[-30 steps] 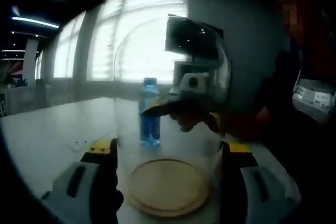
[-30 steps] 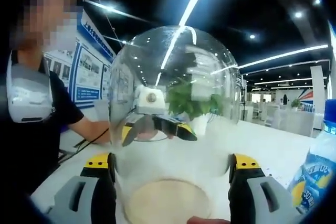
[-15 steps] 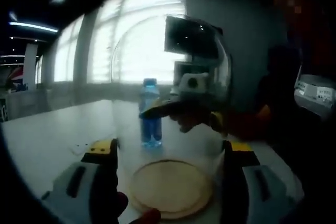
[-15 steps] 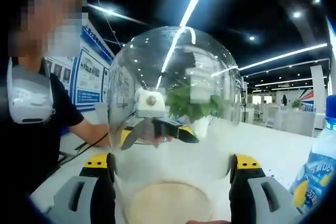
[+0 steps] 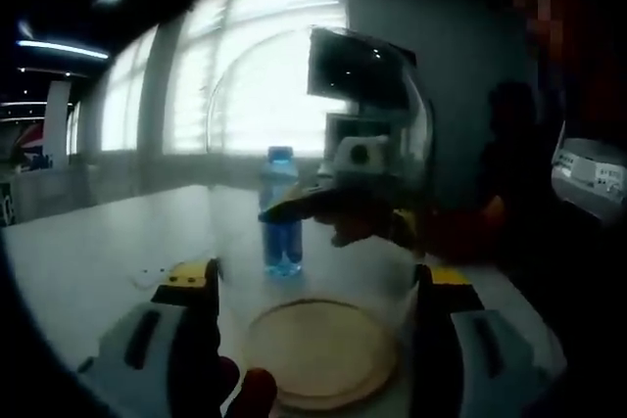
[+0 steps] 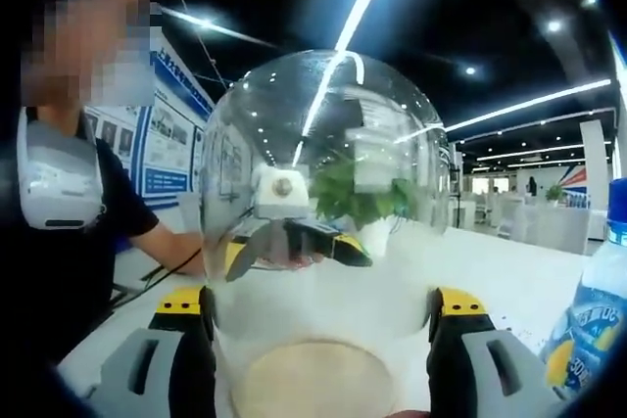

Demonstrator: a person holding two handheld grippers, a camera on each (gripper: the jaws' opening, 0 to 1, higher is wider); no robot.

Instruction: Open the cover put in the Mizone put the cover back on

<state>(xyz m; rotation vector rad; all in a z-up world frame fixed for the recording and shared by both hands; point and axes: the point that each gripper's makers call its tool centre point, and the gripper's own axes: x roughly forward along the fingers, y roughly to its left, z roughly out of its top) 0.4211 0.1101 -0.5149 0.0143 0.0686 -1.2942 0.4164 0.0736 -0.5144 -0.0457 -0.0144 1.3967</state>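
1. Your left gripper (image 5: 313,286) has its two jaws pressed against opposite sides of the glass dome cover (image 5: 318,193), so it is grasping the cover low on its wall.
2. Your right gripper (image 6: 318,315) does the same from the opposite side, its jaws clamped on the cover (image 6: 328,203) just above the base.
3. Each gripper shows through the glass in the other's view, on the far side of the cover.
4. The cover stands upright over the round wooden base (image 5: 320,352), which lies flat on the white table (image 5: 88,252); whether its rim touches the base, you cannot tell.
5. The Mizone bottle (image 5: 280,210) stands upright on the table outside the cover, behind it in the left gripper view and just beside it at the edge of the right gripper view (image 6: 593,315).
6. A green plant (image 6: 358,193) shows through the cover, well behind it.
7. A fingertip (image 5: 257,391) sits near the base, close to your left gripper.
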